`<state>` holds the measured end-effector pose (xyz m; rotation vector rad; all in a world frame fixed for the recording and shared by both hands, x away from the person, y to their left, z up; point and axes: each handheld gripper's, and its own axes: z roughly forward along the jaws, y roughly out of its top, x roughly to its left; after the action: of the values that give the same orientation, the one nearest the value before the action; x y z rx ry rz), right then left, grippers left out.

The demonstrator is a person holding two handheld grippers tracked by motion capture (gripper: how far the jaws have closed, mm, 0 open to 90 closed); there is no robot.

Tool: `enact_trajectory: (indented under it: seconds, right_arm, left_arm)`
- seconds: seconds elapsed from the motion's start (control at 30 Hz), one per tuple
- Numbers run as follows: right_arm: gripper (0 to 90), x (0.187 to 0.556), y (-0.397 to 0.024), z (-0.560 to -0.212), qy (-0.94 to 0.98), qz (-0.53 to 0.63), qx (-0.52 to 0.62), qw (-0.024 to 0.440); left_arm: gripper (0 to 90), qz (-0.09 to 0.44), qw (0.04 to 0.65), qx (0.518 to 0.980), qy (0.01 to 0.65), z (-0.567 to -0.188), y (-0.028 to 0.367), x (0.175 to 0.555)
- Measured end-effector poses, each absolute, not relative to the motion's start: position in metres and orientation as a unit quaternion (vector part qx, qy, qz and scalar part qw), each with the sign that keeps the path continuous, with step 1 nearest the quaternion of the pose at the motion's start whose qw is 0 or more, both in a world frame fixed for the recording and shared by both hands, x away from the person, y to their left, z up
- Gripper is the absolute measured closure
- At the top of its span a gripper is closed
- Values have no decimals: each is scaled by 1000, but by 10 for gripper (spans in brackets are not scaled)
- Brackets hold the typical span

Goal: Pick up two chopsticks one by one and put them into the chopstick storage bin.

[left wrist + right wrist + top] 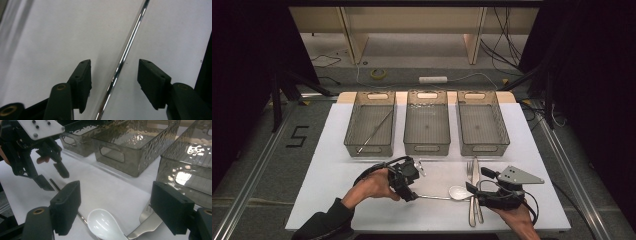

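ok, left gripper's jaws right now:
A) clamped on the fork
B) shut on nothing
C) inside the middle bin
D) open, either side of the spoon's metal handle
D: in the left gripper view the left gripper has its jaws apart, with the spoon handle running between them, untouched by either pad.

Lab recording bay — black curtains (242,75), loose floor cables (504,37), taped "5" (298,136).

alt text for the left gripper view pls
The left gripper points down at a white table, its two black jaws open on either side of a thin shiny metal rod without touching it. The rod lies on the table and runs diagonally from bottom centre to top right.
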<state>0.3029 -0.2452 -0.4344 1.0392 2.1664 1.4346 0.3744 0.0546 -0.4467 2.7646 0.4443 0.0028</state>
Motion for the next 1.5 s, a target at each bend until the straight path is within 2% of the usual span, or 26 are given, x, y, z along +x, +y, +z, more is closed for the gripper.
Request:
enact_trajectory:
  seconds: [0.63,1.13,1.5]
  right_arm:
    - [256,303,-245,-435,763,505,366,169]
    - [256,304,-246,-436,761,508,369,162]
    - [257,304,-246,-435,761,509,369,162]
  left_arm:
    - [720,-2,137,981,134,-458,49,373]
    - [771,7,124,986,115,-459,44,369]
    - [834,7,112,991,79,-459,42,364]
